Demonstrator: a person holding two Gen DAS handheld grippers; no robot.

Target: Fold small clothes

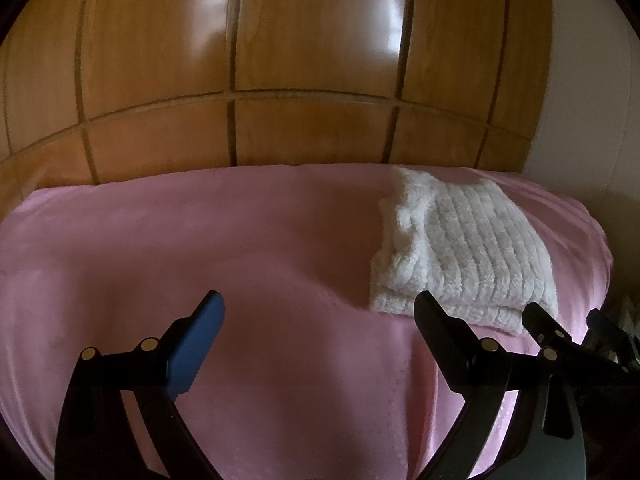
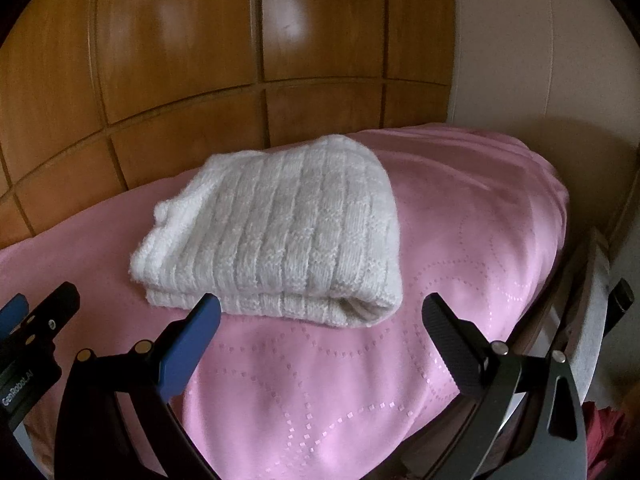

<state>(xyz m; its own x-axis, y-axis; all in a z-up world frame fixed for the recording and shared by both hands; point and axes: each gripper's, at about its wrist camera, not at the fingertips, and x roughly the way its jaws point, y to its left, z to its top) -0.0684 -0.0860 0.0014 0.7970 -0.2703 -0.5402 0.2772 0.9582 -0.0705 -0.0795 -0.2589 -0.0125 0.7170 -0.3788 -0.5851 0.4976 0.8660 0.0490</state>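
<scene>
Folding is looking finished: white knit garment is lying doubled on the pink bed cover. Left gripper and right gripper are hovering wide, empty; pressing flat or fetching another piece seems next.

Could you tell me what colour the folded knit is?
White knit, ribbed; clearest in the right wrist view.

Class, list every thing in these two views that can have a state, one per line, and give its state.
white knitted garment: folded into a flat stack, lying on the pink cover, not gripped.
pink cover: spread out, slightly rumpled.
left gripper: jaws open, empty, short of the garment.
right gripper: jaws open, empty, just in front of the garment's near edge.
wooden cabinet doors: shut.
</scene>
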